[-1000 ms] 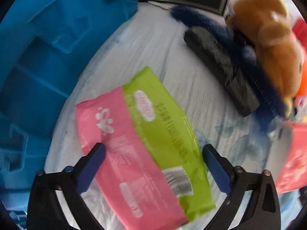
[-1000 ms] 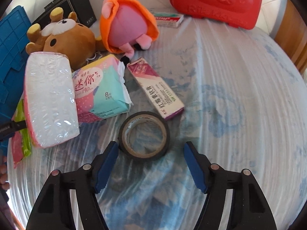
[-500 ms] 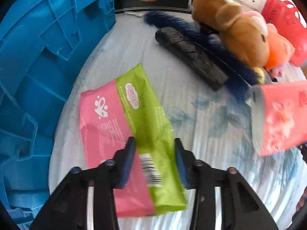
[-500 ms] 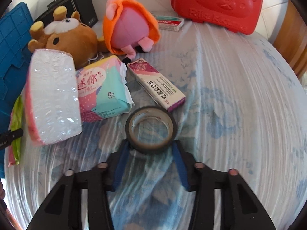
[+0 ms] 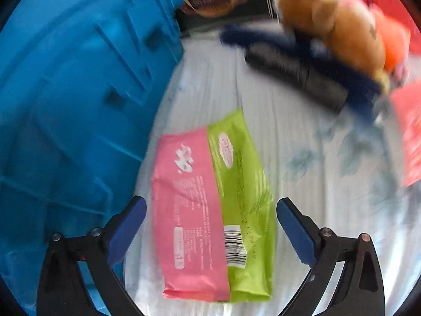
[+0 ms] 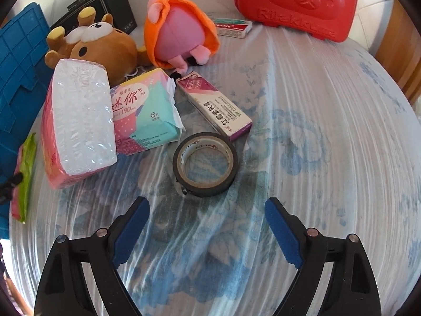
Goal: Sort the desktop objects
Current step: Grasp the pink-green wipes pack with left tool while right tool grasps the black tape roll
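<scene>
Both grippers have just been opening again after a brief squeeze. The left gripper (image 5: 210, 226) now stands wide, its blue pads apart from the pink-and-green packet (image 5: 213, 210), which lies flat on the bench (image 6: 315, 131) between them; half a second ago the pads were pinched onto the packet's green half. The right gripper (image 6: 206, 223) also stands wide and empty, and the roll of tape (image 6: 205, 166) lies just ahead of its tips, where half a second ago the pads were closed in at the roll's near edge. Neither thing has left the bench, so I judge both squeezes to be trial closures or missed grasps, and the sorting of these two has not yet begun. The packet sits just beside the blue crate (image 5: 79, 105), probably its destination.

Counted across both views:
- one blue crate
- one pink-and-green packet
- one roll of tape
- two soft toys: a brown bear (image 6: 105, 47) and a pink one in an orange hood (image 6: 181, 34)
- one pack of tissues (image 6: 79, 126)
- one pack of pads (image 6: 147, 113)
- one long carton (image 6: 215, 108)
- one small flat box (image 6: 231, 26) by the wall
- one red case (image 6: 297, 2)
- one black box (image 6: 115, 8)
- one black roll (image 5: 297, 76), with a dark blue fuzzy thing (image 5: 289, 42) beside it that is too blurred to name
</scene>
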Motion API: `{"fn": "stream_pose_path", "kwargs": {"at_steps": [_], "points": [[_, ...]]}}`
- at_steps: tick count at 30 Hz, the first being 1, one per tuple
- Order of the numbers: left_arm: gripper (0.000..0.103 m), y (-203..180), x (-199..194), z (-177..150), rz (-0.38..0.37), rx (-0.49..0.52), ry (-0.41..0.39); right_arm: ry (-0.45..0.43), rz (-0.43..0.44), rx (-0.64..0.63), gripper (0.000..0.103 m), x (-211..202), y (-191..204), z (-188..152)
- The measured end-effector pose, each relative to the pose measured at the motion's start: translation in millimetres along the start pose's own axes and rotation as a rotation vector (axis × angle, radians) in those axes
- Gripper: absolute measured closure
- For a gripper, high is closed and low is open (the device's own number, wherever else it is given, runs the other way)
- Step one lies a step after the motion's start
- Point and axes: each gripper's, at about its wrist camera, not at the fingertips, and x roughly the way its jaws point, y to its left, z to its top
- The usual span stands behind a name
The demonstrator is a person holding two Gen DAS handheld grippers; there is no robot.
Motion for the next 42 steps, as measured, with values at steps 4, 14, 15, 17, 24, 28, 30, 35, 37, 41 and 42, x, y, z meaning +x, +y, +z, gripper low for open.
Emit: {"fn": "stream_pose_path", "kwargs": {"at_steps": [4,14,15,17,24,28,30,35,37,41,42], "points": [[0.0,12,30,-3,-0.024,-0.126,-0.006,0.004,-0.004,-0.008,0.002,7,1,4],[0.016,-23,37,-15,-0.281,-0.1,0.028,-0.021,-0.018,0.002,0.004,10,-2,12],[0.016,-29,37,-15,-0.282,-0.086,0.019,-0.021,-0.018,-0.001,0.014,11,-2,13],[0.017,-32,41,-12,-0.277,-0.084,0.018,-0.017,-0.023,-0.012,0.037,13,-1,14],[0.06,-24,37,-10,-0.304,-0.059,-0.018,-0.085,-0.036,-0.037,0.074,-4,2,12],[0.068,-30,25,-15,-0.339,-0.053,0.002,-0.106,-0.011,-0.066,0.084,-23,4,11],[0.068,-23,31,-19,-0.309,-0.066,0.001,-0.108,0.008,-0.089,0.078,-26,4,12],[0.049,2,33,-7,-0.318,-0.129,-0.009,-0.129,0.005,-0.1,0.007,-30,15,13],[0.031,5,43,5,-0.323,-0.125,-0.038,-0.116,0.008,-0.098,0.007,-19,15,21],[0.012,-3,63,6,-0.286,-0.116,0.022,-0.09,0.001,-0.113,0.007,-2,20,25],[0.008,-9,64,-1,-0.301,-0.119,0.046,-0.083,0.002,-0.118,0.007,3,20,26]]}}
